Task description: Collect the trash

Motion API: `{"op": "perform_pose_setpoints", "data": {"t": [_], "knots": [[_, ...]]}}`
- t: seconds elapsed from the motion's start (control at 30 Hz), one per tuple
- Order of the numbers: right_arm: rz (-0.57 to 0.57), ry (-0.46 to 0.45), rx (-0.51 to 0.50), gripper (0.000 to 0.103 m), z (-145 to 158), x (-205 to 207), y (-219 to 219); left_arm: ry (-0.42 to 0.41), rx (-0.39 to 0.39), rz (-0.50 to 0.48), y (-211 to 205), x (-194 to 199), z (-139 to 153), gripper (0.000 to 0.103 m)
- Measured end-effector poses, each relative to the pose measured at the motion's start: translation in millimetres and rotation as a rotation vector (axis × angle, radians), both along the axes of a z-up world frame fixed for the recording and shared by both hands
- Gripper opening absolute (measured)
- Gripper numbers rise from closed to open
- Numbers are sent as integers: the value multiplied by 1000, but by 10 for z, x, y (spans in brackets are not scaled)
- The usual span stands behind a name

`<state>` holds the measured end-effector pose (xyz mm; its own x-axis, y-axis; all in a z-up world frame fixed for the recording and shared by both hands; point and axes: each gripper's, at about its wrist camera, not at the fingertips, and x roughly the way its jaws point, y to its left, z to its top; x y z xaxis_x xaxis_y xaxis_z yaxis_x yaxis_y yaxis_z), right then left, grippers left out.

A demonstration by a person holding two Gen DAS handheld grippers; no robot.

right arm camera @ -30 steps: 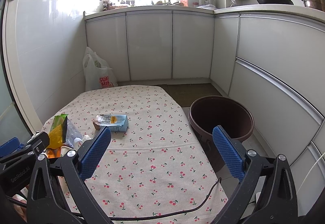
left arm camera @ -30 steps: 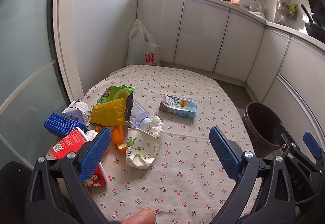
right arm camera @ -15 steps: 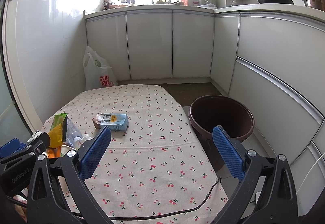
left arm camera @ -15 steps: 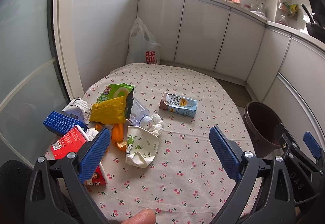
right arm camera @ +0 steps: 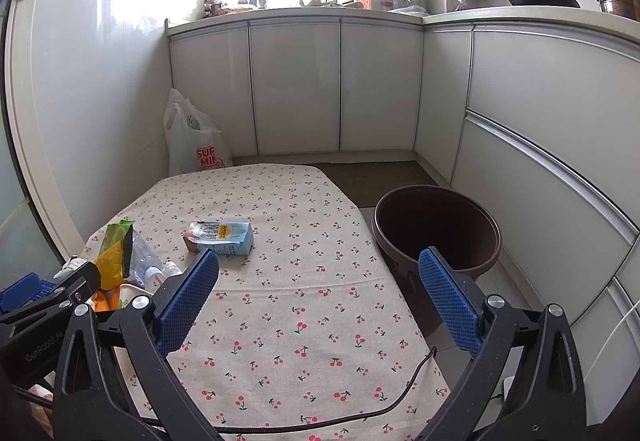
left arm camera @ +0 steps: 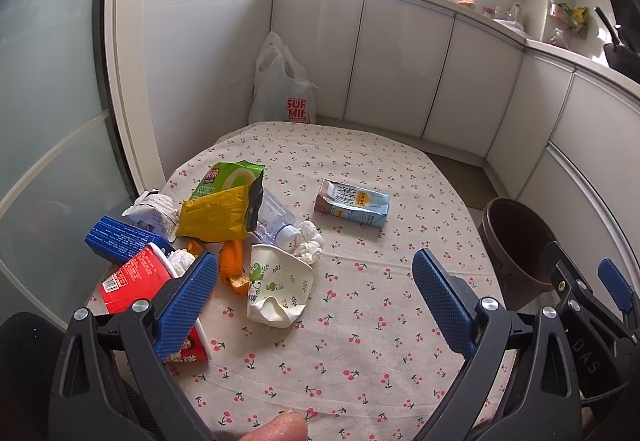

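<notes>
Two tongs, both spread wide with nothing between the blue pads: left tongs (left arm camera: 316, 295) and right tongs (right arm camera: 318, 291), each hovering over the near edge of the worktop (left arm camera: 360, 321). Room: white cabinets (right arm camera: 296, 89) along the far wall and to the right, bright window above them. Worktop has a cherry-print cloth. Brown bin (right arm camera: 436, 231) on the floor, right of the right tongs, beside the worktop edge. White plastic bag (left arm camera: 282, 89) on the floor beyond the worktop. Trash pile ahead-left of the left tongs: yellow snack bag (left arm camera: 216, 215), red carton (left arm camera: 136, 279) partly behind the left pad, crushed paper cup (left arm camera: 280, 283). Blue milk carton (left arm camera: 352, 207) lies apart, straight ahead.
</notes>
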<state>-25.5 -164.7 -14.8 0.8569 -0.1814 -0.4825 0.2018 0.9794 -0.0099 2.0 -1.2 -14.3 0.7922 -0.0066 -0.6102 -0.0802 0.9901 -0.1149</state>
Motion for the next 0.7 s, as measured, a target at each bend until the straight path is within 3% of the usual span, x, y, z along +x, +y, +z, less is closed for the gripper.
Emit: {"op": "perform_pose_setpoints", "data": {"t": [0.7], "knots": [[2, 7, 1, 96, -15, -6, -5, 7, 7, -3, -33, 19, -1, 95]]}}
